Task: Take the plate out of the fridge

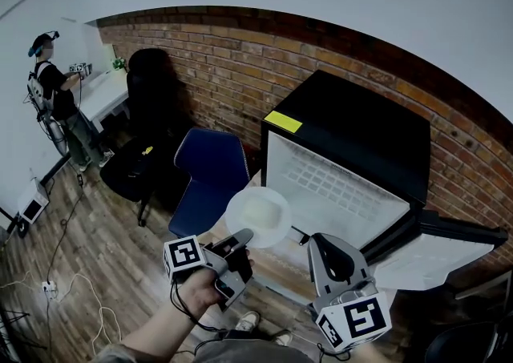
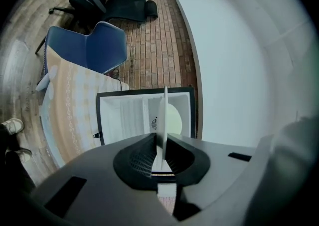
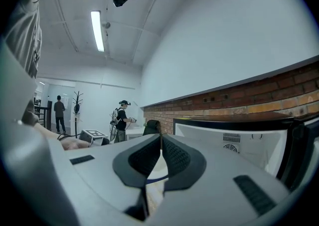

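Note:
A small black fridge (image 1: 361,141) stands open against the brick wall, its white inside (image 1: 329,193) facing me and its door (image 1: 437,256) swung out to the right. My left gripper (image 1: 240,239) is shut on the rim of a white plate (image 1: 258,215), held outside the fridge in front of its lower left corner. In the left gripper view the plate (image 2: 164,113) shows edge-on between the pads of the left gripper (image 2: 160,151), with the fridge inside (image 2: 129,115) behind it. My right gripper (image 1: 318,243) (image 3: 161,141) hangs beside the plate, shut and empty, facing the fridge (image 3: 244,145).
A blue chair (image 1: 210,173) stands left of the fridge, with a black office chair (image 1: 144,145) behind it. A cloth-covered table (image 2: 67,113) lies under the plate. A person (image 1: 54,97) stands at a white desk (image 1: 100,93) far left. Cables (image 1: 64,285) trail over the wooden floor.

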Motion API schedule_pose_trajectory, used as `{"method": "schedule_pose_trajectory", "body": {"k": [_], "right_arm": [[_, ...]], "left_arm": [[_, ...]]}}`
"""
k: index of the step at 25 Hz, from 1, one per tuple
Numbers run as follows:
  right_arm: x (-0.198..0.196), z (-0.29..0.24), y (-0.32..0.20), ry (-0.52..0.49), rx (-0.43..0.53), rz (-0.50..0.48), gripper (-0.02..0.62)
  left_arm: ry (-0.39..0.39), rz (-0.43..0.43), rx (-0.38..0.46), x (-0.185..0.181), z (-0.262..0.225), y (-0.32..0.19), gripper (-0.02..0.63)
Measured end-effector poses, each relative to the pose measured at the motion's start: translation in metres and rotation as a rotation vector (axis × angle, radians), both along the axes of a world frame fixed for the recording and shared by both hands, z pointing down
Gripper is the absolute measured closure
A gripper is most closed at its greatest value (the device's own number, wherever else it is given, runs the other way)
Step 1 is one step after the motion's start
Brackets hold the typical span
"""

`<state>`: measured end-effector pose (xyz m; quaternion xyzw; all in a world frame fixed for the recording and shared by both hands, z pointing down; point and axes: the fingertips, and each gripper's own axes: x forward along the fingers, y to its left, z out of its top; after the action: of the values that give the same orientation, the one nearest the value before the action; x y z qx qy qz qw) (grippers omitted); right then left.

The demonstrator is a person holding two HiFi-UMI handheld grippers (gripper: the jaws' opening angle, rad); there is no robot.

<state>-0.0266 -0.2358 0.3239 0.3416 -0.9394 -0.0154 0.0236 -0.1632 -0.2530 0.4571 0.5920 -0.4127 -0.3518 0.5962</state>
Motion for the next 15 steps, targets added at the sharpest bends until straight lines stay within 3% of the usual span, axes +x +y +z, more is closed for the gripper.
{"method": "schedule_pose_trajectory", "body": {"k": [15], "right_arm": [[-0.037,0.041,0.008,0.050,-0.051,-0.083,0.565]], "left_arm": [[0.028,-0.076,-0.035,-0.031,0.027,0.029,0.568]]}}
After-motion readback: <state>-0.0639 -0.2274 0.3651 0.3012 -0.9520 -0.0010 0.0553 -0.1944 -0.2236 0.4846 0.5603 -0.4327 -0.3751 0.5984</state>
